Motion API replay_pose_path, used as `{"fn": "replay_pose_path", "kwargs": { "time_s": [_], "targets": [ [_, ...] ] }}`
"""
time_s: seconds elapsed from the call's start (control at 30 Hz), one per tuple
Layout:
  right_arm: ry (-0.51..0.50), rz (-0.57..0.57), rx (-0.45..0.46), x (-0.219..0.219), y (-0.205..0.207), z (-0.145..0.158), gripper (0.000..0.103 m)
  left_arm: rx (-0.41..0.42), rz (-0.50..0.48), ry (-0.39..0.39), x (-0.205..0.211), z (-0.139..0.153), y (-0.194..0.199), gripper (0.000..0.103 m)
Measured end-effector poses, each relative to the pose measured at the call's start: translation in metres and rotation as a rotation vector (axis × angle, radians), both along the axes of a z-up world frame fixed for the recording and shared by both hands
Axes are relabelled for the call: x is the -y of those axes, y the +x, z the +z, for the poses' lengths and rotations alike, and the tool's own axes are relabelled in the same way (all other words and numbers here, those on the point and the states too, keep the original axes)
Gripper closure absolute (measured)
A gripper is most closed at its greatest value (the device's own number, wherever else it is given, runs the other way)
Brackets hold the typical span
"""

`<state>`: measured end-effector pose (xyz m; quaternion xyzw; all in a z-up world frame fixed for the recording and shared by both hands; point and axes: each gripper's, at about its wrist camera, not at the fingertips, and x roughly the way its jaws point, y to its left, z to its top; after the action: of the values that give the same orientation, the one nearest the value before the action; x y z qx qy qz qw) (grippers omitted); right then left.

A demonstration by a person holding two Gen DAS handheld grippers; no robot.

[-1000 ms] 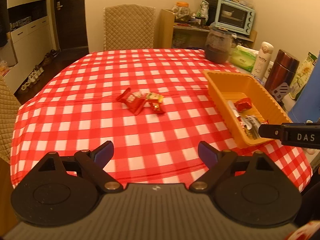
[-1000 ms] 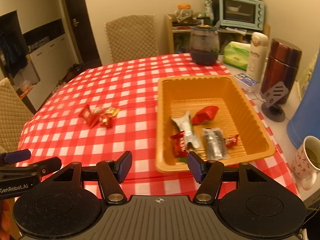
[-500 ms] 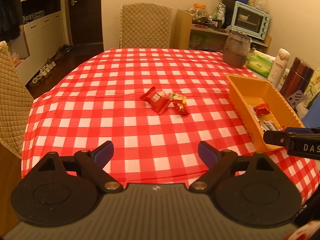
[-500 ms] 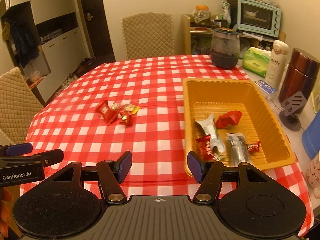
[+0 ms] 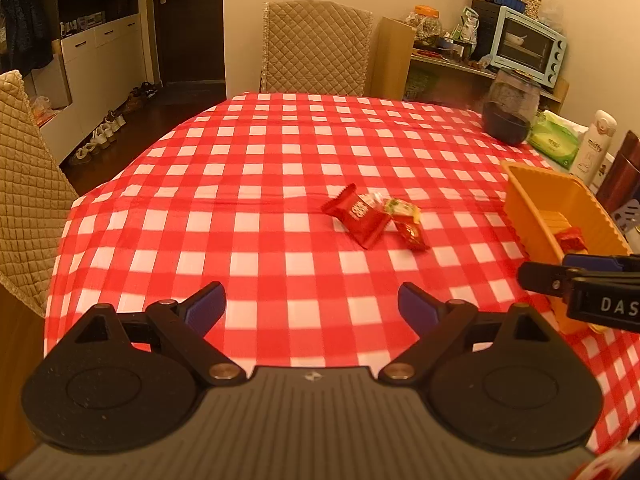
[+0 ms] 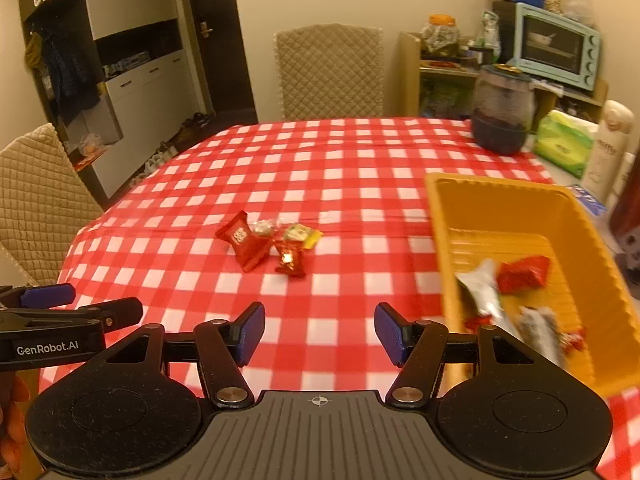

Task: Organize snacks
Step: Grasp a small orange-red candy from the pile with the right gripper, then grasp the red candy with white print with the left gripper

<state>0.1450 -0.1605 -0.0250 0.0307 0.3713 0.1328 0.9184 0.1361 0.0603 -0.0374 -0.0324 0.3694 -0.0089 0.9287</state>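
Observation:
A small heap of wrapped snacks lies mid-table on the red checked cloth: a red packet, a small red candy and a yellow-green one. The orange basket at the right holds several wrapped snacks, among them a red one and a silver one. My left gripper is open and empty, well short of the heap. My right gripper is open and empty, left of the basket, short of the heap.
A dark glass jar, a green tissue pack and a white bottle stand at the table's far right. Quilted chairs sit at the far side and the left. A toaster oven is on a back shelf.
Both views have swung left: the snack heap has shifted rightward toward the centre and the basket has slid to the right edge. Both grippers stay open and empty.

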Motion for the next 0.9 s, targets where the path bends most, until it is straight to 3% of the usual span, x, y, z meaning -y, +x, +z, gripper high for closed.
{"fn": "replay_pose_path", "kwargs": {
  "time_s": [0.3,0.37,0.8,0.9],
  "targets": [
    [0.007,0.049,-0.006,-0.026,0.056,-0.037,0.044,-0.003,-0.014,-0.008,-0.015,-0.032,0.047,0.011],
    [0.006,0.062,-0.005,-0.032,0.067,-0.046,0.051,-0.001,-0.016,-0.011,-0.018,-0.039,0.055,0.011],
    [-0.002,0.102,-0.027,-0.05,0.119,-0.082,0.066,0.002,-0.011,-0.034,-0.024,-0.055,0.078,0.012],
    [-0.008,0.106,-0.036,-0.052,0.123,-0.085,0.083,0.0,-0.012,-0.036,-0.023,-0.057,0.078,0.012]
  ]
}}
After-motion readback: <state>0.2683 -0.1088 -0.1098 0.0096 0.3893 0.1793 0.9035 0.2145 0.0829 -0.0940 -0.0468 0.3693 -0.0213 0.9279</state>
